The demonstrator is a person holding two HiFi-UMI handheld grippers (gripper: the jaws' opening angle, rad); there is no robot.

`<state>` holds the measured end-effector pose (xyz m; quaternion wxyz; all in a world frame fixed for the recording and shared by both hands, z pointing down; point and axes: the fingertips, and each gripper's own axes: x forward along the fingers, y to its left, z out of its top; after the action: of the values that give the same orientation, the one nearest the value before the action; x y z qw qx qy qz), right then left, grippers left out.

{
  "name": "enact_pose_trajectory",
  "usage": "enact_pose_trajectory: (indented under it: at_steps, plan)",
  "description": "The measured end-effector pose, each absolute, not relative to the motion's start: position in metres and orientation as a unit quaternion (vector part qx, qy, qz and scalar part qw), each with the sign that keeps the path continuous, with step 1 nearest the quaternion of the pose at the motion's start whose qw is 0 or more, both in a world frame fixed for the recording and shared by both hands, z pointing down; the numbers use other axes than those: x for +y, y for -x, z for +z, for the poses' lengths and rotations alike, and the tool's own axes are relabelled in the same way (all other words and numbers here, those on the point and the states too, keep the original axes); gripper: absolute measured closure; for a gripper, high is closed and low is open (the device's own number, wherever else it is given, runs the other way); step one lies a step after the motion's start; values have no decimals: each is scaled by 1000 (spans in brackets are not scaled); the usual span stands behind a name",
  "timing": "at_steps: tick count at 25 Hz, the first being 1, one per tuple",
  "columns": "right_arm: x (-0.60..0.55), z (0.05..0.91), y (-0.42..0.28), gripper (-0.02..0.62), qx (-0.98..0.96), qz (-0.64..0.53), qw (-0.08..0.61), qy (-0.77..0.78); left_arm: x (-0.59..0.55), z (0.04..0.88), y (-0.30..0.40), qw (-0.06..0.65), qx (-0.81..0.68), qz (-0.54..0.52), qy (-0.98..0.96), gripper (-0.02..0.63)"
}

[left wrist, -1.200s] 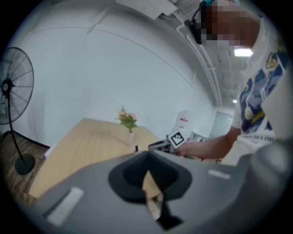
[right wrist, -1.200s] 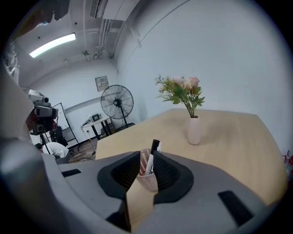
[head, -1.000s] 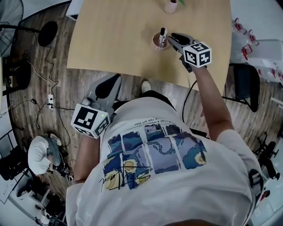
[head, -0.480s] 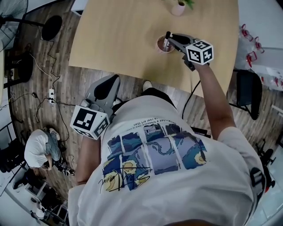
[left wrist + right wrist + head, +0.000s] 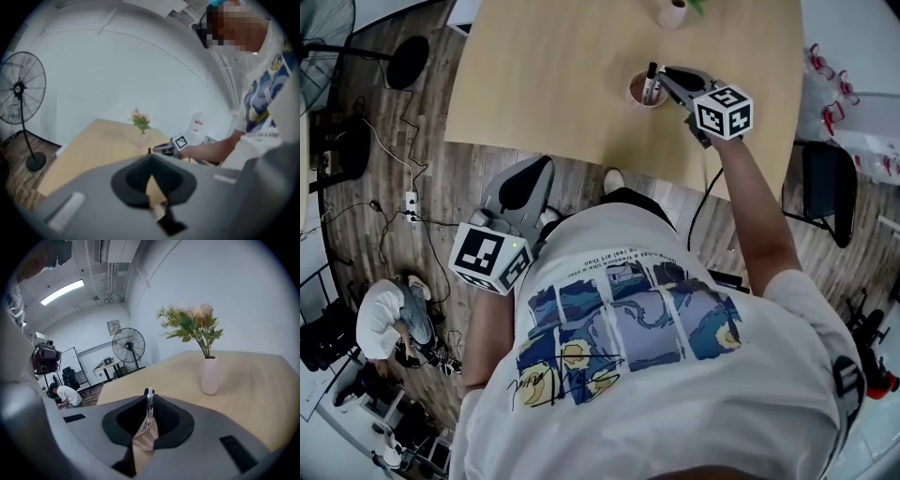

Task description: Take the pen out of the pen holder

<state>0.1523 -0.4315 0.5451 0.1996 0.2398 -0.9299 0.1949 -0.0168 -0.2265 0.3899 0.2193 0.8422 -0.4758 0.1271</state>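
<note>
My left gripper (image 5: 539, 173) hangs on the left, off the near edge of the light wooden table (image 5: 544, 75). Its jaws are clenched together on nothing, and it is well apart from the work. Further right, toward the far side of the table, stands the round pink perforated pen holder (image 5: 636, 94). In it is the slim white pen with a black cap (image 5: 650, 82), upright with a slight lean.

My right gripper (image 5: 666, 77) reaches in from the right and is plainly the nearer one. Its jaws are closing with the pen between them, one pad on either side of the barrel above the holder's rim. As far as I can see, the pads press on it. My fingers lie across the pen's long axis, so I judge the pull must go straight up along that axis. A sideways drag would likely tip the pen holder.

A pale pink vase of flowers (image 5: 209, 376) stands farther off, clear of that path.
</note>
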Motion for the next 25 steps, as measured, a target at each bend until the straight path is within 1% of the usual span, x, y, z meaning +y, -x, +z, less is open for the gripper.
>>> enact_pose_trajectory:
  at_steps: [5, 16, 25]
  plan:
    - [-430, 526, -158, 560, -931, 177, 182, -264, -222, 386, 20, 213, -470, 124, -848, 597]
    - [-404, 458, -153, 560, -924, 129, 138, -333, -189, 378, 57, 200, -439, 111, -869, 597]
    - [-354, 413, -144, 560, -912, 95, 127, -377, -154, 375, 84, 191, -403, 98, -890, 597]
